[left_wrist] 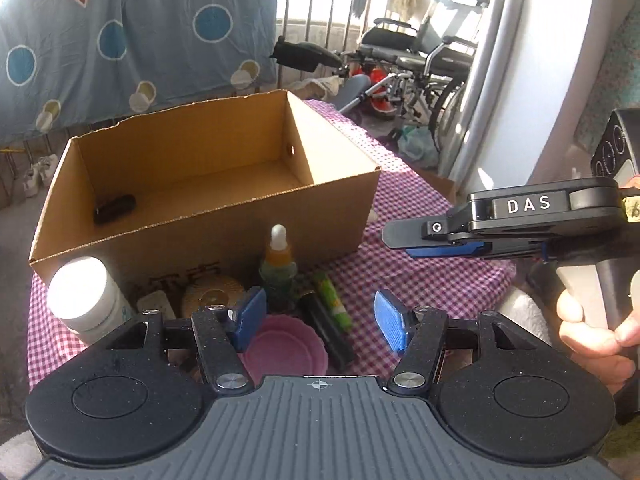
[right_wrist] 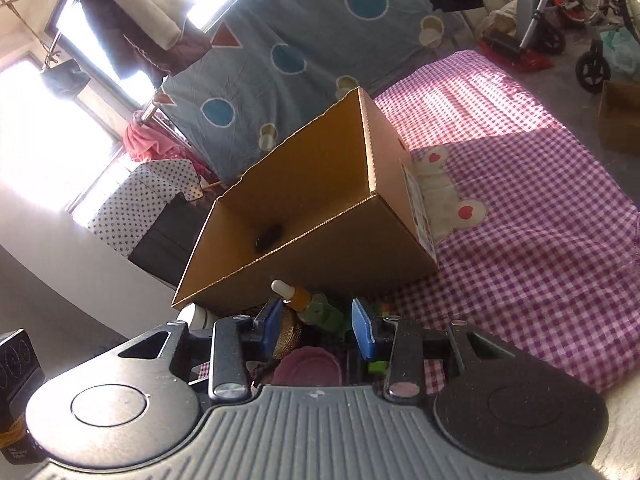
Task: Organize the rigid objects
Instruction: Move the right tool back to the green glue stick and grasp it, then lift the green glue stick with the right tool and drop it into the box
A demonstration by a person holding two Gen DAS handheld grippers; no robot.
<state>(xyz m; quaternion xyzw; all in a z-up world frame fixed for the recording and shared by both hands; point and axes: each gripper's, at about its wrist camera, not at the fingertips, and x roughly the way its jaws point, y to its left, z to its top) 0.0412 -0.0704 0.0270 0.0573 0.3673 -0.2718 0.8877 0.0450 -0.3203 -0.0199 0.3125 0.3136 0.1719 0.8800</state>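
Observation:
An open cardboard box (left_wrist: pixel 208 236) stands on the checked cloth, with one dark oblong item (left_wrist: pixel 114 209) on its floor at the left. In front of it lie a white bottle (left_wrist: pixel 86 296), a dropper bottle (left_wrist: pixel 278 264), a green tube (left_wrist: pixel 332 300), a black tube (left_wrist: pixel 326 332), a pink lid (left_wrist: pixel 284 348) and a round tan piece (left_wrist: pixel 212 292). My left gripper (left_wrist: pixel 320 320) hangs open just above these, touching none. My right gripper (right_wrist: pixel 316 324) is open too, over the same pile; the dropper bottle (right_wrist: pixel 300 296) shows past its pads, untouched. The box (right_wrist: pixel 320 256) rises behind it.
The purple-checked cloth (left_wrist: pixel 420 280) reaches right of the box. The right gripper (left_wrist: pixel 400 238) comes in from the right in the left wrist view, held by a hand (left_wrist: pixel 592 332). Wheelchairs (left_wrist: pixel 420 60) and a hanging blue blanket (left_wrist: pixel 120 40) stand behind.

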